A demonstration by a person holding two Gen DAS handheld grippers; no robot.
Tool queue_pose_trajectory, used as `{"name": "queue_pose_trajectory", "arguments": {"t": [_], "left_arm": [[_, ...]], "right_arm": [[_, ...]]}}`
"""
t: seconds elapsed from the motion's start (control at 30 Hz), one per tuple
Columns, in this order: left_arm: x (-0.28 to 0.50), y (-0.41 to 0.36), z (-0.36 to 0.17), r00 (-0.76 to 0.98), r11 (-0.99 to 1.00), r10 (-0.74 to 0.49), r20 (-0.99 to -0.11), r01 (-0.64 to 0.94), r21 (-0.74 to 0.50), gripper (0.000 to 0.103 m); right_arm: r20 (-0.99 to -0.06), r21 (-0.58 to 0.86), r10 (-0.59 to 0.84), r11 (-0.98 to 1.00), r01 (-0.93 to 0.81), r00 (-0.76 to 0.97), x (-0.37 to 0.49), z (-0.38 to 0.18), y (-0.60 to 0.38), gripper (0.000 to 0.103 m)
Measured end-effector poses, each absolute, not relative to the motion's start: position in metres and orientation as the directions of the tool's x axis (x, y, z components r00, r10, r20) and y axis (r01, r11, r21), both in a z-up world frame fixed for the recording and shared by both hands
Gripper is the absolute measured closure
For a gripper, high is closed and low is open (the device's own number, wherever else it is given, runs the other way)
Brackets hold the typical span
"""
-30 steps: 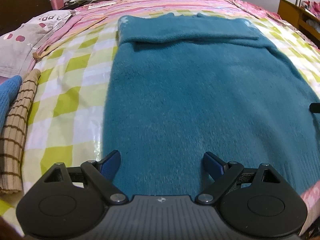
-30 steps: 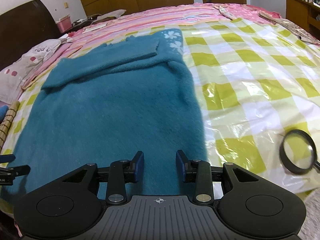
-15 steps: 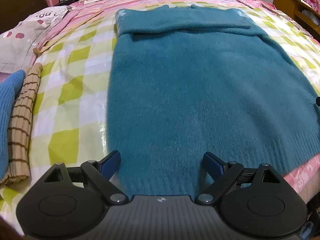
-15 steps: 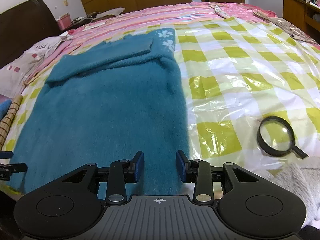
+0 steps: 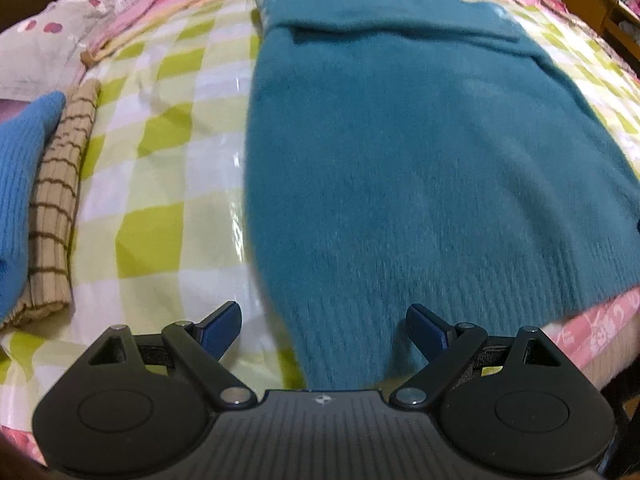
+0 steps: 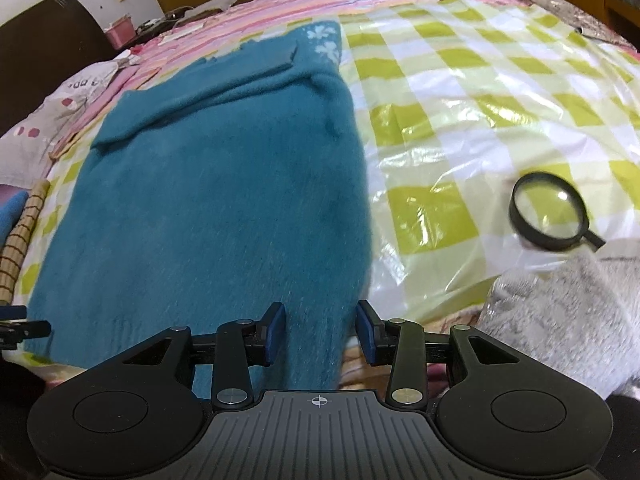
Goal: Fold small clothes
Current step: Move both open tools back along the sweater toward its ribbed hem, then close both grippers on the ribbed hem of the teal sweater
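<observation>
A teal fuzzy sweater (image 5: 420,152) lies flat on a bed covered with a glossy green-and-white checked sheet (image 5: 160,168), its sleeves folded across the chest at the far end and its ribbed hem at the near edge of the bed. The left tool (image 5: 324,326) sits at the hem's left corner with its blue-padded fingers (image 5: 222,326) spread wide, the hem between them but gripped by neither. The right tool (image 6: 320,334) sits at the hem's right corner, its fingers (image 6: 274,332) parted more narrowly, with the sweater's edge lying in the gap and no pad seen pressing it. White flower motifs (image 6: 324,42) mark the sweater's far shoulder in the right wrist view. To the left of the sweater rest a folded tan striped garment (image 5: 54,216) and a blue knit (image 5: 18,184) beside it. On the sheet to the right lies a black magnifying glass (image 6: 550,212), near a grey fleecy cloth (image 6: 560,312). A spotted pillow (image 5: 48,52) lies at the far left.
</observation>
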State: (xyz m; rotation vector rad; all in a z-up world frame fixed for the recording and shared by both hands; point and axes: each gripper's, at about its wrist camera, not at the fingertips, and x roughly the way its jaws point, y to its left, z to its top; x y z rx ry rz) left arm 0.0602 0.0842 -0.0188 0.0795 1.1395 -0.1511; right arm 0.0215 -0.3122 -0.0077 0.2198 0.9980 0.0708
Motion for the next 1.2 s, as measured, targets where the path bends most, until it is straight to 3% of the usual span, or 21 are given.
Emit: {"name": "queue_pose_trajectory", "arguments": {"t": [0.37,0.53,0.7,1.1,1.2], "left_arm": [[0.059,0.088,-0.035,0.349,0.988,-0.093,-0.933,0.147,-0.044,0.008],[0.058,0.086,-0.033,0.361,0.984,-0.114,-0.925,0.167,-0.057,0.021],[0.055,0.081,-0.029,0.381,0.981,-0.129,-0.915,0.186,-0.061,0.037],[0.070,0.080,-0.032,0.370,0.985,-0.149,-0.917,0.138,-0.105,0.039],[0.066,0.080,-0.029,0.389,0.983,-0.161,-0.907,0.146,-0.111,0.049]], "right_arm": [[-0.825,0.270,0.207,0.962,0.045,0.527,0.020,-0.016,-0.312,0.062],[-0.817,0.285,0.219,0.957,0.043,0.533,0.020,-0.017,-0.313,0.062],[-0.805,0.313,0.239,0.949,0.047,0.543,0.017,-0.016,-0.317,0.071],[-0.799,0.342,0.264,0.938,0.047,0.539,0.025,-0.020,-0.317,0.069],[-0.794,0.363,0.281,0.931,0.048,0.540,0.026,-0.018,-0.319,0.076]]}}
